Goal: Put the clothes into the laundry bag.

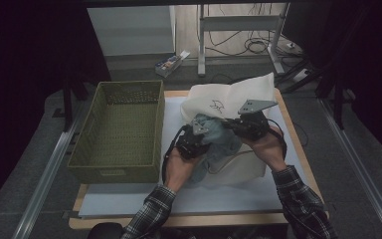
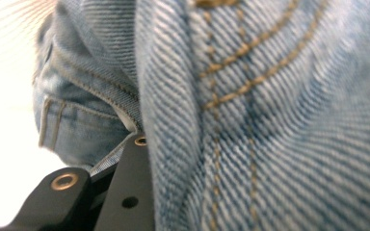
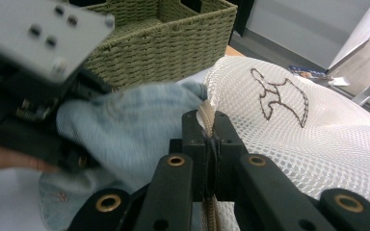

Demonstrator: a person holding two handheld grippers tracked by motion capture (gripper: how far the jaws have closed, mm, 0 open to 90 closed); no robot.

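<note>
The right hand-held gripper [image 3: 211, 144] has its jaws pressed together on the beige zipper edge [image 3: 206, 115] of the white mesh bag [image 3: 289, 139], pinching it at the bag's mouth. The bag spreads away beyond and to the right of these jaws, with a dark outline drawing [image 3: 279, 96] on its netting. In the high view this hand-held gripper [image 1: 238, 125] sits at the bag's [image 1: 234, 94] near edge, a grey plate on top of it.

Just to its left, the left hand-held gripper [image 1: 199, 142] holds the jeans [image 1: 219, 144]. In its own view, denim [image 2: 270, 120] with tan stitching lies right against the black jaws [image 2: 120, 187], draped over one of them; whether those jaws are spread or closed on the cloth I cannot tell. From the right gripper view, the jeans [image 3: 125, 130] bulge at the bag's opening, between the two hand-held grippers, touching the mesh.

Farther left of both stands a green basket [image 1: 122, 129] on the worktop [image 1: 179, 199], just beside the bag.
</note>
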